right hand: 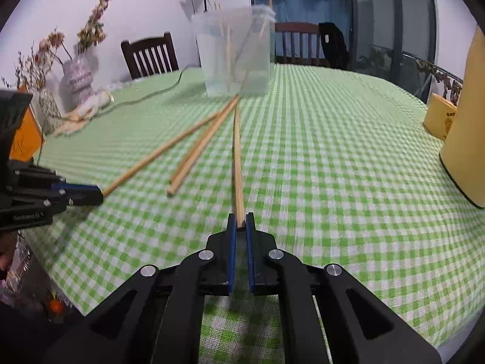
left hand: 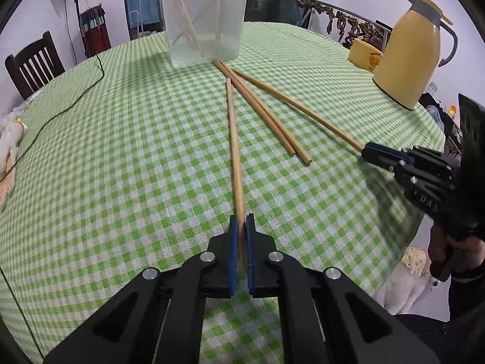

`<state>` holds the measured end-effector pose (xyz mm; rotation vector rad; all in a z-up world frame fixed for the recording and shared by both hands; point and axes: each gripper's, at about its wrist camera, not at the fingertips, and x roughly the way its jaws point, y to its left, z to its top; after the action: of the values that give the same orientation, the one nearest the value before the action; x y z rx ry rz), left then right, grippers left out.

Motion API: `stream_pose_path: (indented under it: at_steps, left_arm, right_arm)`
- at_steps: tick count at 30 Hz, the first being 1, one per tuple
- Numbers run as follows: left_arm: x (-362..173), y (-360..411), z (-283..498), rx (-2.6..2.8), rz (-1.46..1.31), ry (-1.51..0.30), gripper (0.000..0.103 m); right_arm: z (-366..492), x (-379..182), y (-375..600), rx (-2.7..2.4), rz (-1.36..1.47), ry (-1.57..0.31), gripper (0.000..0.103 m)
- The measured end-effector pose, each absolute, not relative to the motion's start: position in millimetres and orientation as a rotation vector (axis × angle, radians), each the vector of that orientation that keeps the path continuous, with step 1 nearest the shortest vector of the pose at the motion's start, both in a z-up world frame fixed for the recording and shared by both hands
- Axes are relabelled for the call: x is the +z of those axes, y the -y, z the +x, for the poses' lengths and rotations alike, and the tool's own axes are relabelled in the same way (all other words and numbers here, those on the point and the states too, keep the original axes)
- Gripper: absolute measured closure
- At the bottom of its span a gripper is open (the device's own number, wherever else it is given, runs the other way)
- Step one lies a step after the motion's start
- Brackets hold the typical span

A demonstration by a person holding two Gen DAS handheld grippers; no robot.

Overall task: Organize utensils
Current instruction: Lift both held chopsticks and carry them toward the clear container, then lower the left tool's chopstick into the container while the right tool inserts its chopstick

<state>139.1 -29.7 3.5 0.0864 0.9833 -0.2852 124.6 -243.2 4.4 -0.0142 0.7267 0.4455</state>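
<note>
Several wooden chopsticks fan out on the green checked tablecloth (left hand: 121, 166) from the foot of a clear plastic tub (left hand: 203, 21) that holds more chopsticks. My left gripper (left hand: 241, 221) is shut on the near end of one chopstick (left hand: 233, 139). My right gripper (right hand: 241, 220) is shut on the near end of another chopstick (right hand: 237, 157). Each gripper shows in the other's view: the right gripper (left hand: 365, 150) at the right, the left gripper (right hand: 101, 195) at the left. Two loose chopsticks (left hand: 266, 115) lie side by side between the held ones, also seen as a pair (right hand: 200, 148).
A tall yellow thermos jug (left hand: 409, 54) and a yellow cup (left hand: 365, 54) stand at the table's right edge. A black cable (left hand: 60, 112) trails over the left side. A vase of dried flowers (right hand: 75, 75) and dark wooden chairs (right hand: 148, 54) sit beyond the far edge.
</note>
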Motion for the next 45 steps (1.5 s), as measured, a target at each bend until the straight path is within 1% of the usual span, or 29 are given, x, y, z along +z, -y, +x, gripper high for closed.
stream_pose_path:
  at_steps: [3,8,17,21,25,31,36,40,45]
  left_arm:
    - [22.4,21.3,136.7,-0.288,0.076,-0.953,0.101]
    - [68.2,1.8,129.3,-0.319,0.05,-0.88,0.101]
    - [145.9,-11.3,120.8,-0.32,0.094,-0.756,0.101]
    - [175.9,-14.8,125.9,-0.346,0.114,-0.742,0.101]
    - [198.5,-12.7,147.3,-0.357,0.156,-0.734,0.101]
    - [206.7,-2.1,192.2,-0.397,0.16,-0.757,0.101]
    - [207.9,0.7,223.8,-0.424,0.152,-0.782,0.101]
    - [208.0,2.6,236.6,-0.444,0.148,-0.794,0.101]
    - [214.9,-2.8,247.9,-0.479,0.101,-0.8,0.101]
  right_arm:
    - [122.4,21.5,246.0,0.44,-0.03,-0.681,0.097]
    - [115.6,53.8,250.2,0.446,-0.084,-0.594,0.097]
    - [107.5,116.8,253.6,0.465,-0.145,-0.437,0.097]
    - [116.0,139.5,256.4,0.483,-0.154,-0.408,0.097]
    - [136.9,161.6,255.5,0.503,-0.161,-0.397,0.097]
    - [163.5,173.9,249.6,0.554,-0.156,-0.422,0.097]
    - [201.4,185.0,252.2,0.602,-0.119,-0.511,0.097]
    - [226.6,189.5,250.3,0.629,-0.109,-0.57,0.097]
    - [241.1,195.9,248.9,0.663,-0.081,-0.583,0.097]
